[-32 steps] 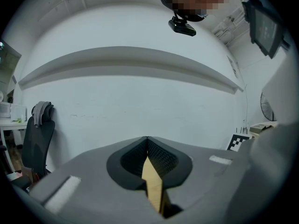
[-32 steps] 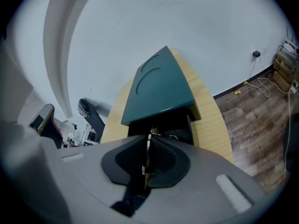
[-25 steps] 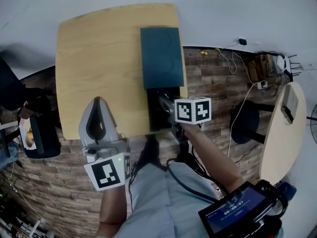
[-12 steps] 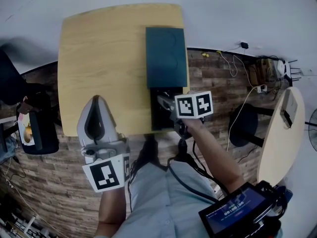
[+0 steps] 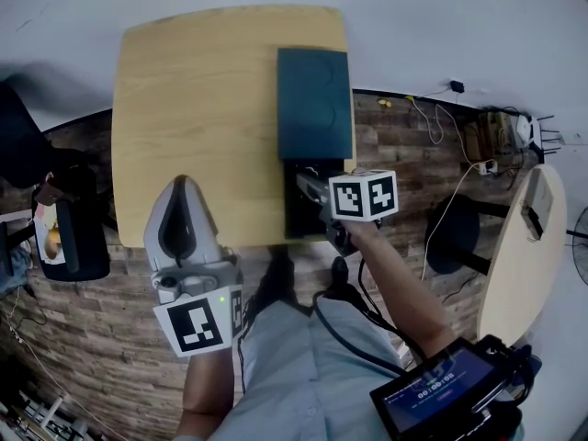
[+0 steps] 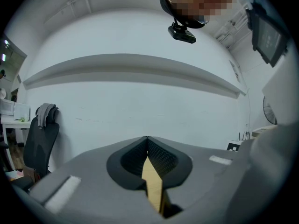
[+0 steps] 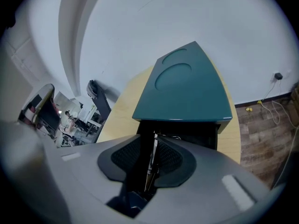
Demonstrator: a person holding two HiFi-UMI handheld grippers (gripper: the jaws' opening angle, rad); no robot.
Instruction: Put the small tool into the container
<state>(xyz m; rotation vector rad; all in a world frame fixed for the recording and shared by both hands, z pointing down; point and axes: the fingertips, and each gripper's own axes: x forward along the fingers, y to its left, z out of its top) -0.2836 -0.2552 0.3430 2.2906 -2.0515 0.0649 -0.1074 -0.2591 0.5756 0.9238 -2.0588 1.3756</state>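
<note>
Head view: teal rectangular plastic container (image 5: 314, 104) sits at the far right of the light wooden desk (image 5: 193, 108), its dark drawer (image 5: 301, 217) pulled out toward the person. Right gripper (image 5: 309, 185) hovers over the open drawer.

Right gripper view: fingers slightly apart. The thin silvery metal tool (image 7: 151, 164) stands between them above the drawer, leaning by the right-hand finger.

Left gripper (image 6: 147, 140) is at the desk's near edge, its fingers closed tip to tip and empty.

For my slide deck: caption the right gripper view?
Right gripper, jaws parted, small tool between them, at the open container.
</note>
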